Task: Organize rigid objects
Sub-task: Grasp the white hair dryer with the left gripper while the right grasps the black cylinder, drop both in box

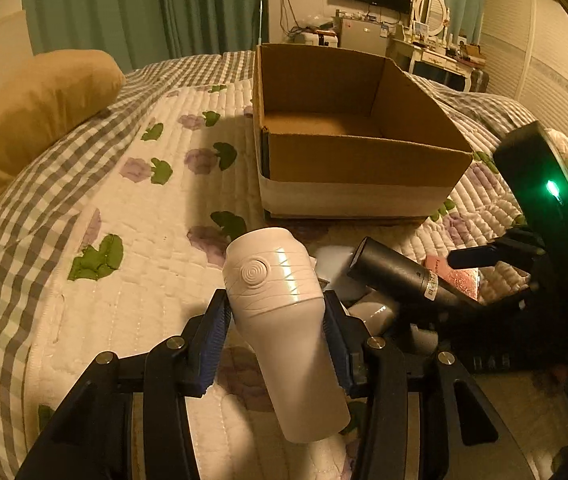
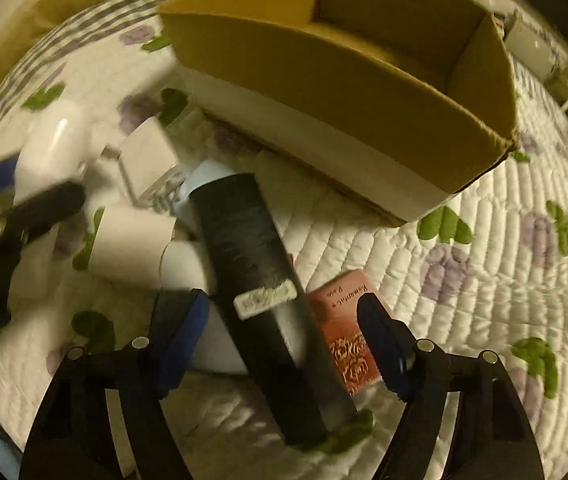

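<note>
Blue-padded fingers of the left gripper (image 1: 278, 320) sit nearest the left wrist lens, closed onto a smooth white bottle (image 1: 280, 312) — a tapered cylinder with a raised spiral emblem and fine ribs, its far end toward 12 o'clock and its near end hanging low between the black linkages. Beyond it at 12 o'clock stands an open cardboard box (image 1: 360, 160), matte brown with a pale band along its base, resting on the quilted bedspread (image 1: 144, 240) stitched in small pillowed squares with green and lilac patches. At 3 o'clock in this view the right gripper (image 1: 496, 272) appears from outside, black, with a green light glowing on its body. The right wrist view shows what the left cannot: its own jaws stand wide apart on either side of a black cylinder (image 2: 260, 280) with a dull surface and a pale label — neither pad touches it. This view also shows a glossy red box (image 2: 344, 340) with ornate print lying just beside the cylinder at 5 o'clock, and several white bottles (image 2: 132, 244) clustered at 9 o'clock, blurred. The cardboard box (image 2: 364, 92) fills 12 to 2 o'clock, its interior bare as far as it shows. A tan pillow (image 1: 36, 120) lies at 10 o'clock in the left view.
</note>
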